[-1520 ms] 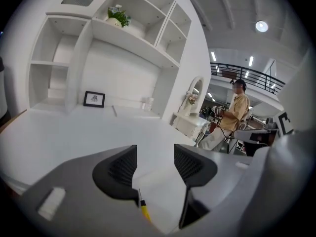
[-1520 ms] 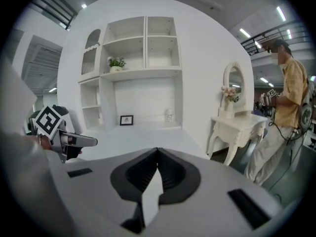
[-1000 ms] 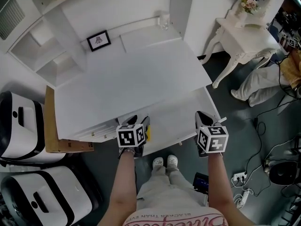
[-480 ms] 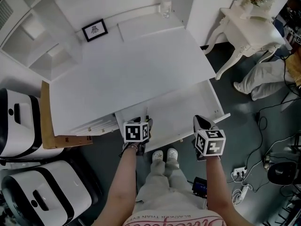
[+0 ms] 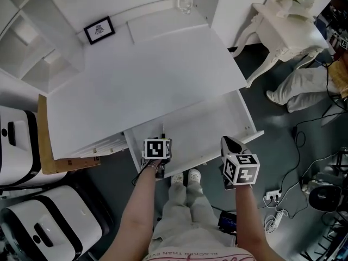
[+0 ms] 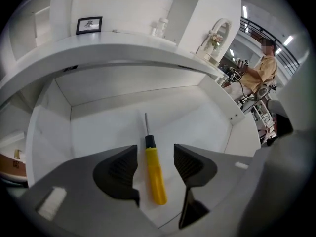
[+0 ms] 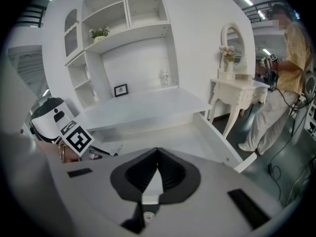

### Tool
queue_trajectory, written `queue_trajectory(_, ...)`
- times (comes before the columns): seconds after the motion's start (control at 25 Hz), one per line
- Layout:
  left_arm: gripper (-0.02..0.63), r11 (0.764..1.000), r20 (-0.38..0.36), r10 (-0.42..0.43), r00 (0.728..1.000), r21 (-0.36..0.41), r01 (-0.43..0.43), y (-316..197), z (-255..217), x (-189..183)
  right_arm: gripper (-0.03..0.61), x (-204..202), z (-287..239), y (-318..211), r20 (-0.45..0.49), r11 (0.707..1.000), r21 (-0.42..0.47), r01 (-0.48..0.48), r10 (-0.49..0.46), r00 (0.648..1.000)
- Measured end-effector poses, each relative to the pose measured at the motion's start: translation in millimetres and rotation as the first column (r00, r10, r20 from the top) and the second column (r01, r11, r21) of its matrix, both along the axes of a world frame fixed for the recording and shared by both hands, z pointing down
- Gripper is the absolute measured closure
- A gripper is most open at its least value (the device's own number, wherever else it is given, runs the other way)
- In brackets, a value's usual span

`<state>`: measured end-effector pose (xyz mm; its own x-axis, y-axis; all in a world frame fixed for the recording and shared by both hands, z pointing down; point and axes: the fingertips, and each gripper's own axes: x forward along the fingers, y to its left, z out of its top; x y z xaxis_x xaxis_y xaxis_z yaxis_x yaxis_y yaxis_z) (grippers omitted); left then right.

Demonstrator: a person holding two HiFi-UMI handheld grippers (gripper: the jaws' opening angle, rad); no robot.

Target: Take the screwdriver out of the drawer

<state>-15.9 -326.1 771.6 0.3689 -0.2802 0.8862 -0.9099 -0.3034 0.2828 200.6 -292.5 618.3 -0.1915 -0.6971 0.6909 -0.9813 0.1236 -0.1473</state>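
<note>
The screwdriver [image 6: 154, 174], with a yellow handle, black collar and thin metal shaft, lies flat on the floor of the pulled-out white drawer [image 6: 98, 122]. My left gripper [image 6: 155, 152] is open, one jaw on each side of the handle, with gaps showing. From the head view my left gripper [image 5: 159, 143] covers the handle, and only the shaft of the screwdriver [image 5: 162, 135] sticks out ahead of it. My right gripper [image 5: 228, 141] hangs at the front edge of the drawer [image 5: 217, 118], right of centre. Its jaws are shut on nothing, as my right gripper [image 7: 157, 154] shows in its own view.
The white desk top [image 5: 147, 75] overhangs the drawer's back half. A small framed picture [image 5: 99, 30] and a glass [image 5: 186, 1] stand at the desk's rear. A white dressing table [image 5: 285, 29] and a person [image 5: 293, 88] are to the right, white-and-black machines [image 5: 16, 140] to the left.
My left gripper has shifted over the screwdriver's handle, so the yellow seen beside it before is now covered in the head view. My right gripper keeps its place at the drawer front.
</note>
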Motion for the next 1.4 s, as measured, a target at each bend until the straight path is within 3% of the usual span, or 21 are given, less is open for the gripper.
queue_trajectory(0.2, 0.377, 0.999, 0.063, -0.021, 0.998, -0.027, 0.023, -3.5, 28.0, -1.6, 0.572, 3.3, 3.4, 1.3, -0.003, 1.000, -0.012, 0.008, -0.008, 1.000)
queue_trajectory(0.44, 0.459, 0.999, 0.171, -0.006, 0.985, -0.037, 0.012, -3.2, 33.1, -6.7, 0.572, 4.2, 4.7, 2.4, 0.009, 1.000, -0.013, 0.007, -0.007, 1.000)
queue_trajectory(0.52, 0.460, 0.999, 0.187, 0.000, 0.982, -0.038, 0.007, -3.0, 34.1, -7.4, 0.572, 2.8, 4.2, 3.1, 0.007, 1.000, -0.018, 0.012, -0.012, 1.000)
queue_trajectory(0.6, 0.472, 0.999, 0.185, 0.000, 0.983, -0.038, 0.007, -3.2, 34.0, -7.2, 0.572, 2.0, 4.4, 3.4, 0.007, 1.000, -0.020, 0.016, -0.016, 1.000)
queue_trajectory(0.68, 0.527, 0.999, 0.173, -0.005, 0.985, -0.039, 0.012, -3.6, 33.3, -5.9, 0.572, 2.1, 4.8, 4.0, 0.006, 1.000, -0.022, 0.018, -0.018, 1.000)
queue_trajectory(1.0, 0.531, 0.998, 0.165, 0.015, 0.986, -0.070, -0.003, 1.6, 29.3, -7.9, 0.572, 3.4, -6.9, -0.5, 0.004, 0.999, -0.003, 0.032, -0.032, 0.999)
queue_trajectory(1.4, 0.529, 0.999, 0.145, 0.042, 0.988, -0.029, -0.038, 8.2, -1.7, -3.6, 0.572, -7.8, -37.0, -9.5, 0.006, 0.997, 0.054, 0.063, -0.063, 0.998)
